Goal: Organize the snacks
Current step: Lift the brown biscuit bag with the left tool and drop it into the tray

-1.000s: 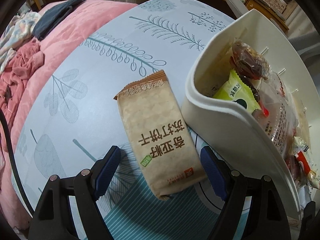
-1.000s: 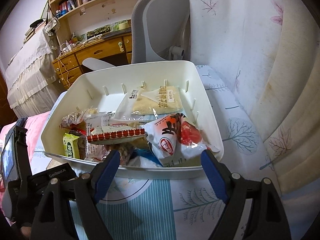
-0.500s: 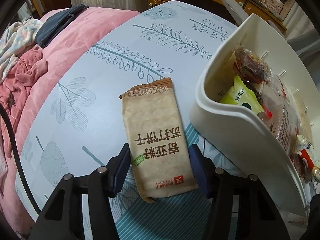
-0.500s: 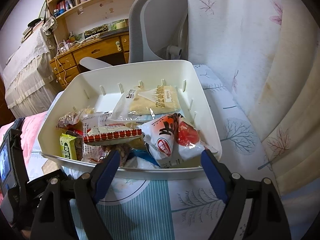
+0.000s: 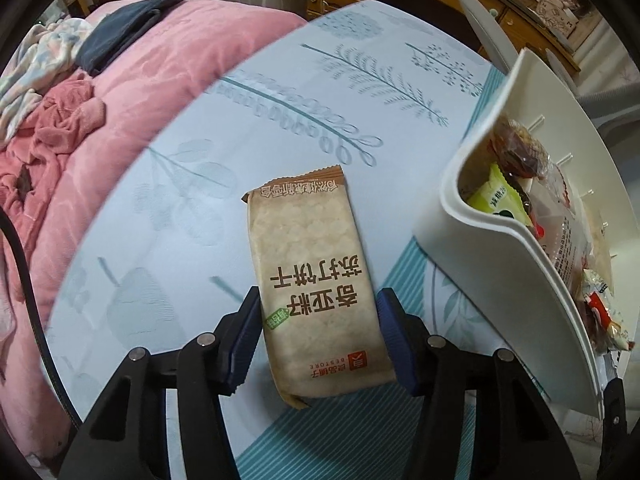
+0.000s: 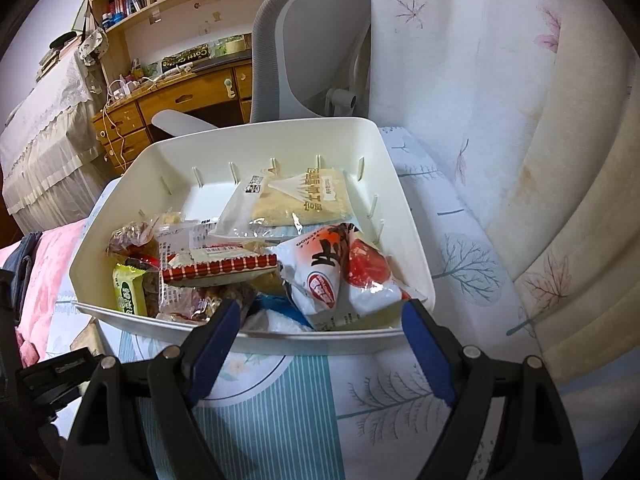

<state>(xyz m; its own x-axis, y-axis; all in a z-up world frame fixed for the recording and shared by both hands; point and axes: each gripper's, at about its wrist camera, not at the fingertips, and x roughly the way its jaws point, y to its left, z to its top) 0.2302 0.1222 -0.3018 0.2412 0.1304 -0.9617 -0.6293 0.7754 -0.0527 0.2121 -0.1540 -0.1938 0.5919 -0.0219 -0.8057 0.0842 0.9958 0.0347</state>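
You're reading "BESTORE" beside a red logo on the brown cracker packet (image 5: 316,280), under large upside-down Chinese characters; lettering on the white-and-red bag (image 6: 340,276) and the clear cracker bag (image 6: 296,200) is showing too, not legibly

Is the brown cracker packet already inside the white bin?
No, the brown cracker packet lies on the bedspread beside the white bin, clamped between the pads of the left claw.
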